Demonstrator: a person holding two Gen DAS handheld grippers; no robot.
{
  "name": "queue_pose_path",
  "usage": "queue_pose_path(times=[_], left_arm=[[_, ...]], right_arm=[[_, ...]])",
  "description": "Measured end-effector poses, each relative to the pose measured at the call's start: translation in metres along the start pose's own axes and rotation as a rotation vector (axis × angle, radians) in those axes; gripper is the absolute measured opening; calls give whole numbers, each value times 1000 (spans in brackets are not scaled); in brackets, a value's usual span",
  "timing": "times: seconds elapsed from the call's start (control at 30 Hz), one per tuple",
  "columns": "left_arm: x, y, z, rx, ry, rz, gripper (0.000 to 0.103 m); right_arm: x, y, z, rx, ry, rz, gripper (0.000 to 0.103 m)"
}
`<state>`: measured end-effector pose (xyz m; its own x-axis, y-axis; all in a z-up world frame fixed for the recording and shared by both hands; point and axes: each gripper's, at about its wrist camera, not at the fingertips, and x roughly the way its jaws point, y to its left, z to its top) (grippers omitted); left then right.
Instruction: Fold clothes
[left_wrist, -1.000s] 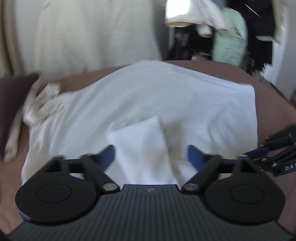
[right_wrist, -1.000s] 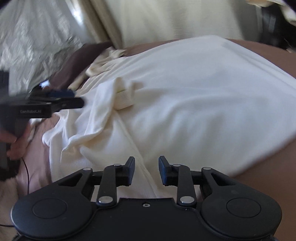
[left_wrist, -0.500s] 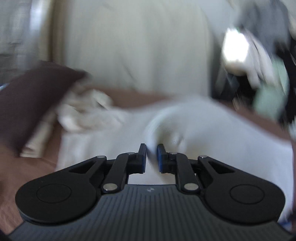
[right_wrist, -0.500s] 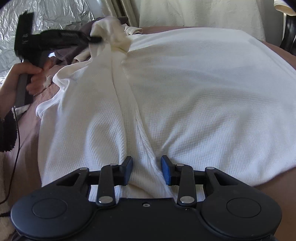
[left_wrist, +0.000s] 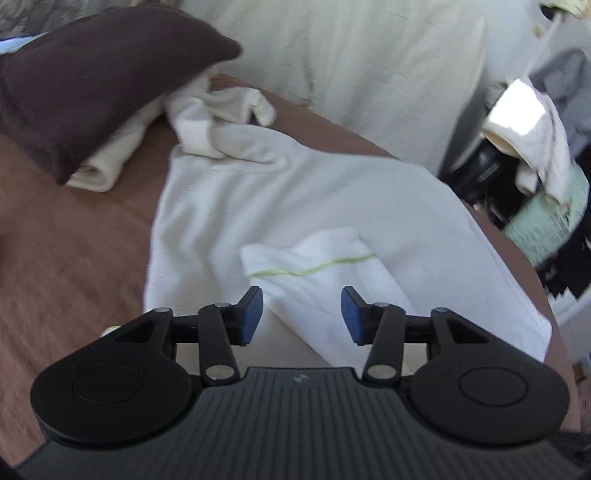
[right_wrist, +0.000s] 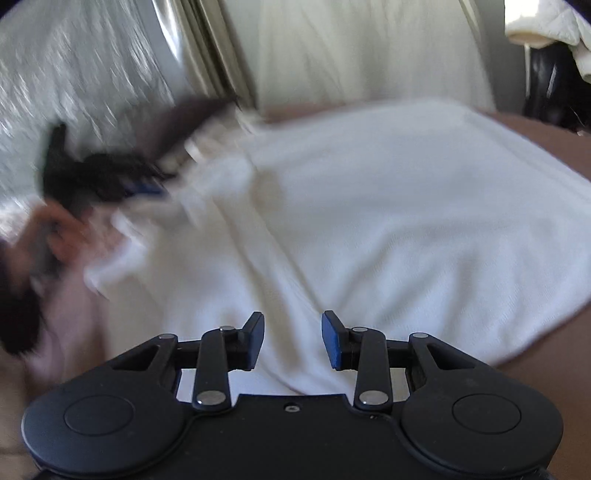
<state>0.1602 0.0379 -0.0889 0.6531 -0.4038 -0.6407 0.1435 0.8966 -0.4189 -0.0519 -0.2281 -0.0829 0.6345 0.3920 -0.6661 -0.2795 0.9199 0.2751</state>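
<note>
A white waffle-knit garment (left_wrist: 314, 192) lies spread on the brown bed sheet (left_wrist: 66, 258). One sleeve (left_wrist: 332, 273), with a green stitch line near its cuff, is laid across the body. My left gripper (left_wrist: 302, 314) hovers right over that sleeve. Its jaws are opening, and the sleeve lies between the pads without being pressed. In the right wrist view the same garment (right_wrist: 406, 206) fills the middle. My right gripper (right_wrist: 293, 339) stands part open over a ridge of its fabric at the near edge. The left gripper (right_wrist: 147, 188) shows there blurred, held by a hand (right_wrist: 62, 240).
A dark brown pillow (left_wrist: 92, 81) rests on a rolled cream cloth (left_wrist: 107, 166) at the back left. The other sleeve (left_wrist: 221, 110) is bunched beside it. Cream curtains (left_wrist: 351, 66) hang behind the bed. A heap of clothes (left_wrist: 535, 147) stands at the right.
The left gripper went from wide open around the sleeve to shut, swung sideways and rolled, and now stands part open over the sleeve. The right gripper shifted a little.
</note>
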Motion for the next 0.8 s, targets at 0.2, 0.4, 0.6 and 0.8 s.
queue_pose_path(times=[0.2, 0.4, 0.6, 0.8], left_arm=[[46, 2, 2, -35, 127, -3, 71], [67, -9, 13, -16, 96, -51, 5], [31, 0, 29, -124, -99, -209, 5], [35, 19, 31, -47, -91, -22, 47]], right_arm=[[17, 48, 11, -84, 46, 103, 51], [61, 71, 2, -212, 160, 35, 60], [47, 73, 10, -157, 132, -51, 3], [29, 81, 4, -211, 127, 84, 4]])
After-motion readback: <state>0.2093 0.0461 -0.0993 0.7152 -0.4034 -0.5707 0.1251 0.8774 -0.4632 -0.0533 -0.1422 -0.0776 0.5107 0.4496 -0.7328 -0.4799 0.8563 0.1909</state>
